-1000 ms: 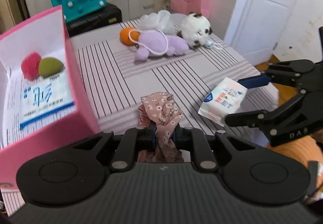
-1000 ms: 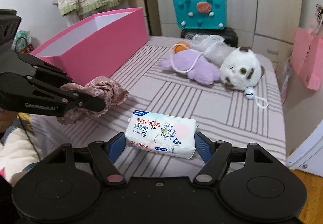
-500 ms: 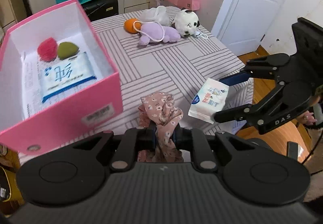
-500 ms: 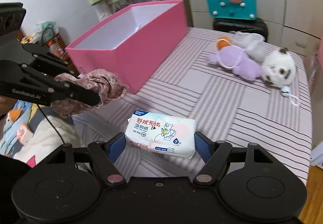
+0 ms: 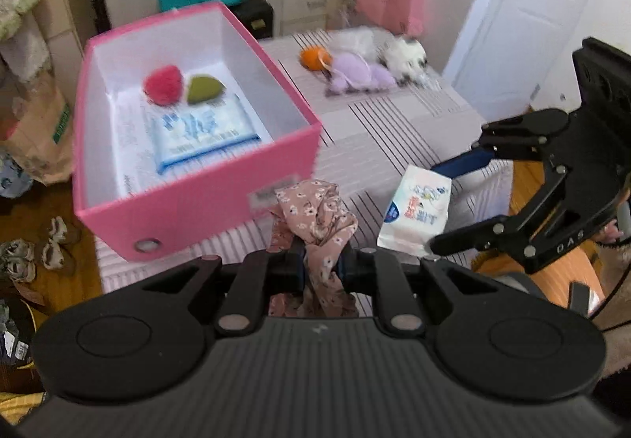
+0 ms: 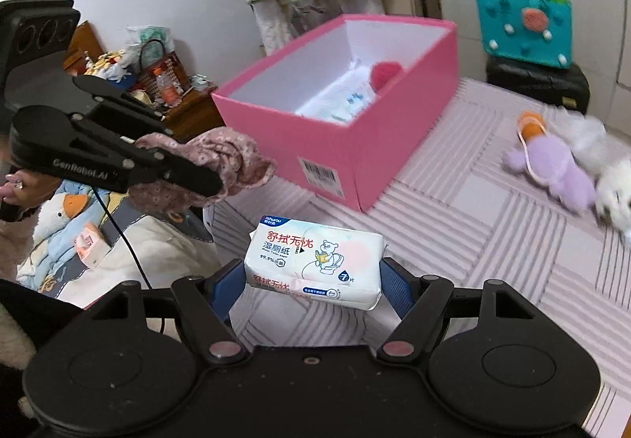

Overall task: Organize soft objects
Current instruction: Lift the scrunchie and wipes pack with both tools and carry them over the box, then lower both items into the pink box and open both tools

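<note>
My left gripper (image 5: 320, 264) is shut on a pink floral cloth (image 5: 315, 217), held in the air before the near wall of the pink box (image 5: 197, 209). The same cloth (image 6: 221, 161) hangs from that gripper (image 6: 215, 183) in the right wrist view. My right gripper (image 6: 313, 282) is shut on a white wet-wipes pack (image 6: 315, 264), also lifted off the table; from the left wrist camera that pack (image 5: 416, 213) sits in the right gripper (image 5: 430, 203). Inside the box lie a red pompom (image 5: 163, 85), a green soft piece (image 5: 203, 88) and a blue-white tissue pack (image 5: 201, 132).
On the striped table (image 6: 493, 225) at the far end lie a purple plush (image 6: 560, 177), an orange ball (image 6: 530, 126) and a white plush (image 6: 615, 193). A teal bag (image 6: 524, 31) stands on a black case behind. A white door (image 5: 524, 15) is at right; clutter covers the floor left.
Both grippers have risen and drawn back from the table with their loads. The pink box now shows from higher up, its inside more visible. Neither grip has changed.
</note>
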Demonstrator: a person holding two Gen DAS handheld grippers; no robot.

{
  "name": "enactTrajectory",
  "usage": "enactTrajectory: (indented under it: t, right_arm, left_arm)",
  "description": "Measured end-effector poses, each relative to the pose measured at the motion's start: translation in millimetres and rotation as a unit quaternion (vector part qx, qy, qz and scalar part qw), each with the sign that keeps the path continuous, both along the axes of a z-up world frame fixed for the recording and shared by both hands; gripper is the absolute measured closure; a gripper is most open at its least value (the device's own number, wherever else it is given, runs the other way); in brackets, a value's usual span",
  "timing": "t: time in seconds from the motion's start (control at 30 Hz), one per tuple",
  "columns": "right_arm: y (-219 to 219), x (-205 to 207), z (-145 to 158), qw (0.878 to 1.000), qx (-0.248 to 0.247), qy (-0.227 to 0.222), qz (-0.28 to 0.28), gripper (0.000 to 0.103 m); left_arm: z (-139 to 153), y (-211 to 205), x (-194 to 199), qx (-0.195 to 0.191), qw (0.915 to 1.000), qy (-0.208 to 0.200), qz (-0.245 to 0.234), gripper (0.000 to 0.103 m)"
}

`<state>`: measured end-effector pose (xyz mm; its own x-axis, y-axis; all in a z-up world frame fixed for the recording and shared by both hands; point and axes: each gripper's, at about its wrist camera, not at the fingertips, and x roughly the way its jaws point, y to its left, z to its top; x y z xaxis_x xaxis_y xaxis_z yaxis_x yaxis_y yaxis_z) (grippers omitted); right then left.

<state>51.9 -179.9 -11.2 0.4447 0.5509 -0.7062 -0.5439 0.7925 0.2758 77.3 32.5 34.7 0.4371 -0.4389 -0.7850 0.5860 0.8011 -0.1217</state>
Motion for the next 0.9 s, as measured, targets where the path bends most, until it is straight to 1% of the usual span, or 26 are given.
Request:
enactTrajectory:
  t: [0.1, 0.17, 0.3, 0.4, 0.53, 0.63, 0.77, 0.9]
  right_arm:
    - [11, 4, 20, 0.998, -0.014, -0.058, -0.004, 0.025]
    - [14, 10, 31, 0.996, -0.012, -0.083, -0.005, 0.025]
    - [19, 32, 48, 0.994, -0.008, -0.109, -0.011, 0.025]
    - [24, 51, 53, 0.993, -0.015, -0.120, -0.017, 0.025]
    - [37, 77, 52, 0.990, -0.034, -0.136, -0.016, 0.025]
    - [50, 98, 52, 0.987, -0.054, -0.152, -0.005, 0.025]
    - [72, 128, 52, 0.983, -0.081, -0.165, 0.026, 0.025]
    - [93, 154, 39, 0.979, -0.111, -0.160, 0.065, 0.025]
  left_arm:
    - [6, 13, 6, -0.021, 0.9996, -0.015, 0.013, 0.090]
    - [10, 21, 14, -0.039, 0.9988, -0.021, 0.020, 0.090]
    - [17, 34, 33, -0.049, 0.9963, -0.055, 0.044, 0.090]
    - [20, 42, 54, -0.050, 0.9946, -0.068, 0.060, 0.090]
    - [17, 46, 89, -0.028, 0.9916, -0.094, 0.085, 0.090]
    - [11, 43, 117, -0.016, 0.9918, -0.093, 0.086, 0.090]
    - [3, 33, 153, 0.014, 0.9909, -0.099, 0.090, 0.089]
    - [-7, 25, 186, 0.034, 0.9920, -0.082, 0.090, 0.089]
